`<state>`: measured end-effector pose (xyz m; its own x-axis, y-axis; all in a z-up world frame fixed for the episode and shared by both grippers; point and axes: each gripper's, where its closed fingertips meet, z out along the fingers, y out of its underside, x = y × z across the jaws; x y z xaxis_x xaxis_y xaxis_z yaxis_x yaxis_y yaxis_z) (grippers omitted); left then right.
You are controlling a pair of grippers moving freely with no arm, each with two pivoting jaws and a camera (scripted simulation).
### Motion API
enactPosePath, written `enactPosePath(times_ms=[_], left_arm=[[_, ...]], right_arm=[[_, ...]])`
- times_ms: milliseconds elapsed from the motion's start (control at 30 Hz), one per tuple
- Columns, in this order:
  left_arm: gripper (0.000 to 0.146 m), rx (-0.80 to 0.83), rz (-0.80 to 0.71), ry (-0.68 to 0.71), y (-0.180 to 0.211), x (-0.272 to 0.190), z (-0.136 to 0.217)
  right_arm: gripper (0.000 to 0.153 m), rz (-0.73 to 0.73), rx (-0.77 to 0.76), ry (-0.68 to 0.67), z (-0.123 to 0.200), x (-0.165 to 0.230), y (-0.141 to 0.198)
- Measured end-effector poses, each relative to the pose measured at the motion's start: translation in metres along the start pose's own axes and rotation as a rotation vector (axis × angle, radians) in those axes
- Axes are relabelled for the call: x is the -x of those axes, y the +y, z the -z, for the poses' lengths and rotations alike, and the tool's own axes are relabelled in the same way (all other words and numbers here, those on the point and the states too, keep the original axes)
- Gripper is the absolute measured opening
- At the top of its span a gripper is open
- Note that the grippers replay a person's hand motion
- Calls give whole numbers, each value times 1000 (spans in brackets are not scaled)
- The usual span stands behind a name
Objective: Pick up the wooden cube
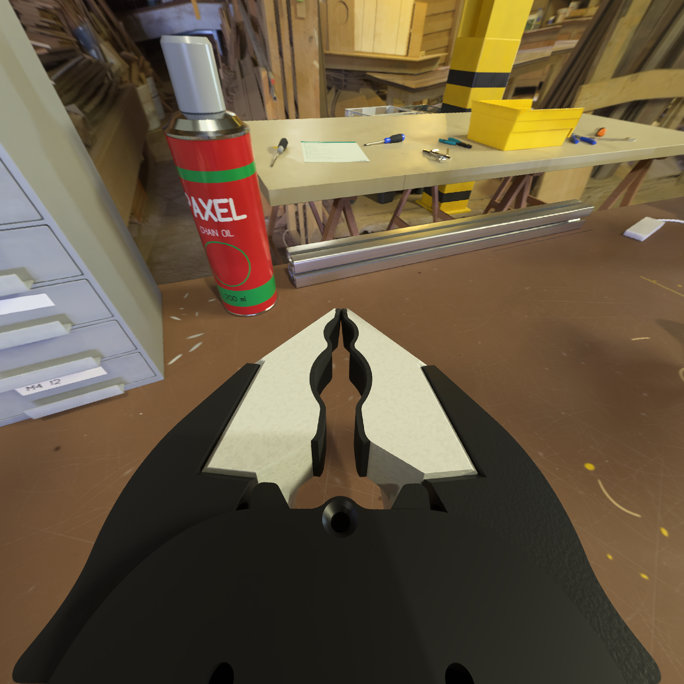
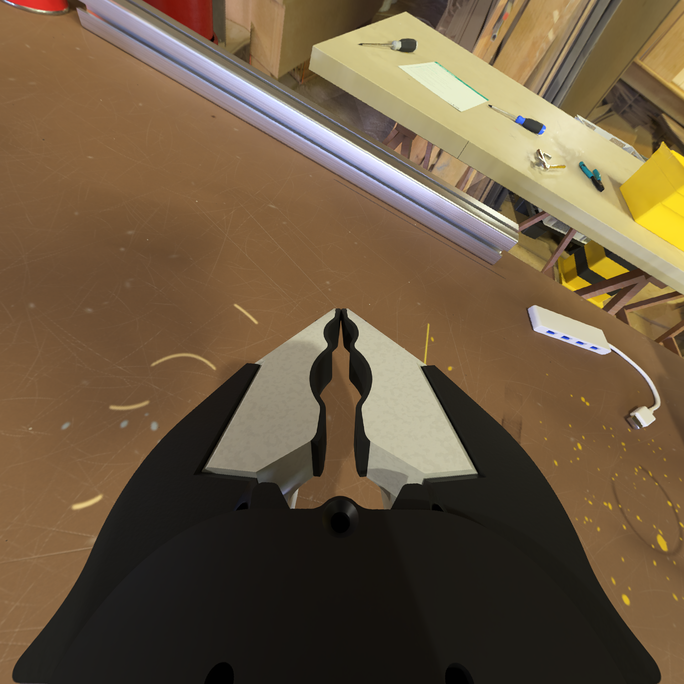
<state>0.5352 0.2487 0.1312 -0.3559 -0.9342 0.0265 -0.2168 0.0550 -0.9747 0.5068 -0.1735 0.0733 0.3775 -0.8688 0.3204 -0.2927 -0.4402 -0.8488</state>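
Neither view shows the wooden cube, so which way it lies from either claw, how it is turned, and which gripper is nearer cannot be told; my judgement is that the coming move must first bring it into sight. Nearest in the left wrist view, the left gripper has its tips pressed together on nothing, hovering level over the scratched brown worktop and pointing toward its far edge. Just ahead and to its left stands a red spray can with a white cap, upright, beside a grey drawer cabinet; an aluminium extrusion lies along the edge beyond. The right gripper is likewise closed and empty, pitched down over bare worktop and rolled, so the same extrusion runs diagonally across its view. To its right lies a white USB hub with its cable. Farther off, a beige trestle table carries screwdrivers and a yellow bin.
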Motion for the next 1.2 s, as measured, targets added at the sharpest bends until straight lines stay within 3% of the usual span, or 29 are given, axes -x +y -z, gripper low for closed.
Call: enactPosePath(times_ms=[167,333,433,567,800,967,1133,1200], left_arm=[[0,28,53,68,4,-8,-1],[0,88,6,157,19,-23,-5],[33,270,-53,280,50,-45,-10],[53,415,-144,224,77,-46,-14],[54,605,-156,257,110,-49,-11],[52,613,-160,237,113,-49,-12],[34,627,-198,258,115,-51,-10],[34,630,-204,259,115,-51,-10]], right_arm=[[0,-20,-11,-8,1,-1,-1],[0,-9,-9,-8,1,1,-2],[0,-1,-5,-10,0,2,-1],[0,4,-6,-6,0,2,-2],[0,9,-3,-7,0,3,-1],[0,18,0,-10,-1,5,-1],[0,21,4,-12,-2,6,0],[0,23,5,-12,-2,6,0]])
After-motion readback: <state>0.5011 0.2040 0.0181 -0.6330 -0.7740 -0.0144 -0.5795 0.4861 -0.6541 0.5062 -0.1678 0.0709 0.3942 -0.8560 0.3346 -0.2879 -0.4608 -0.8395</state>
